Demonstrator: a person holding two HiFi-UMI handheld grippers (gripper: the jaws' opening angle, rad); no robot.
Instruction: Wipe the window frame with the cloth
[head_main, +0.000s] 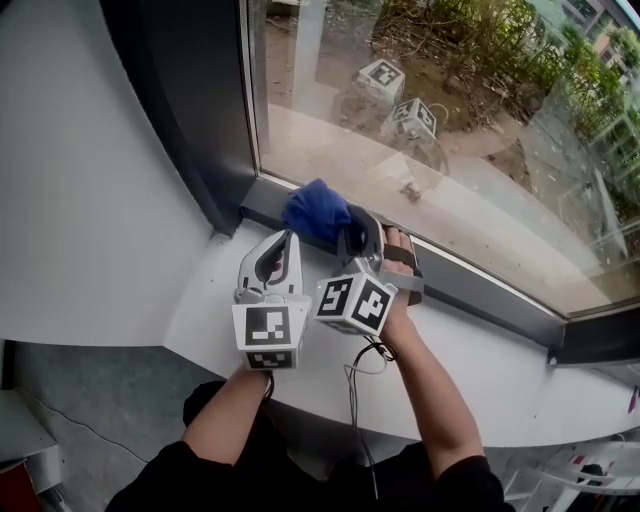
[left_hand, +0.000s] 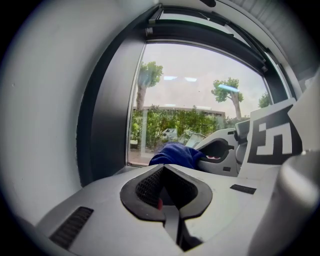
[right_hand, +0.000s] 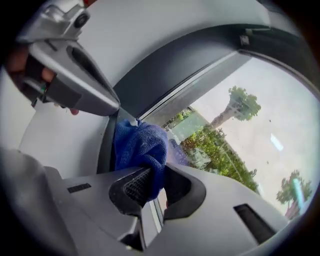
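A blue cloth (head_main: 314, 209) is bunched against the dark window frame (head_main: 487, 293) at its lower left corner. My right gripper (head_main: 347, 237) is shut on the cloth, and in the right gripper view the cloth (right_hand: 140, 145) sticks out between the pads of the right gripper (right_hand: 152, 187) against the frame (right_hand: 165, 65). My left gripper (head_main: 287, 240) lies just to the left on the white sill (head_main: 480, 385), shut with nothing in it. In the left gripper view the left gripper (left_hand: 165, 189) points at the corner, with the cloth (left_hand: 175, 154) ahead and to the right.
The frame's dark upright (head_main: 195, 120) rises on the left, next to a white wall (head_main: 80, 180). The glass (head_main: 450, 110) reflects both marker cubes. A thin cable (head_main: 355, 400) hangs off the sill's front edge over the grey floor (head_main: 90, 400).
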